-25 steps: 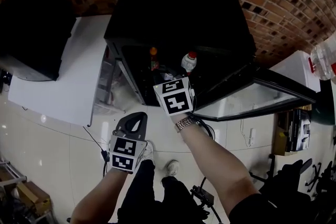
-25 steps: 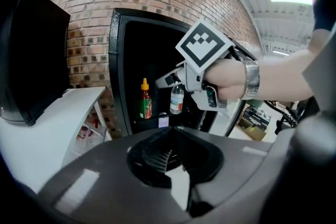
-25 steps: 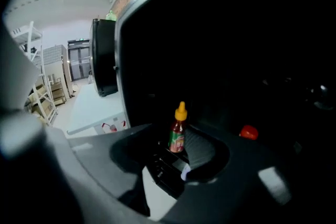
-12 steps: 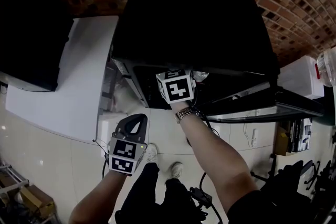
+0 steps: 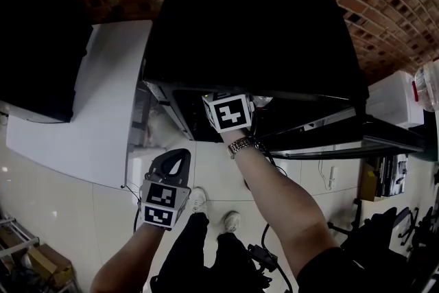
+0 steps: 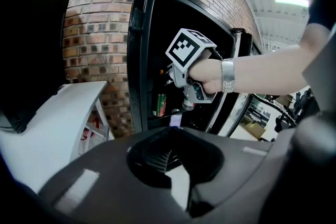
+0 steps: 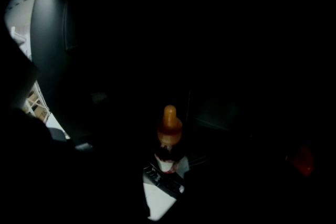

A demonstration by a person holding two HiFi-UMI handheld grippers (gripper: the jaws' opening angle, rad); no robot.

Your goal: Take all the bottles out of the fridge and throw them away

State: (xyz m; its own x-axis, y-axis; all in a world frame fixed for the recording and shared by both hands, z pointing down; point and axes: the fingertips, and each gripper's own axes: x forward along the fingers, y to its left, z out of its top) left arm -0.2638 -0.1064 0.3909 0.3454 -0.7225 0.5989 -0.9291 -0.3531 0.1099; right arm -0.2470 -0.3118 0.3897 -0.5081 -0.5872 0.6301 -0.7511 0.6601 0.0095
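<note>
Inside the black glass-door fridge [image 5: 247, 24] the right gripper [image 7: 176, 183], jaws half-spread and just closing, has the orange-capped dark bottle [image 7: 169, 136] close before it but unpinched, so a blind nudge could topple it; the left gripper [image 5: 177, 154] hangs pressed together outside it.

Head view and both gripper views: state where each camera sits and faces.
Head view: on the person's head, looking steeply down on the black fridge; both arms, left gripper and right gripper show.
Left gripper view: on the left gripper, facing the open fridge; its shut jaws and the right arm show.
Right gripper view: on the right gripper, inside the dark fridge, facing an orange-capped bottle; its jaws have just been closing but hardly show; grip unclear.
Shared: head and left gripper views both show the right gripper.
</note>
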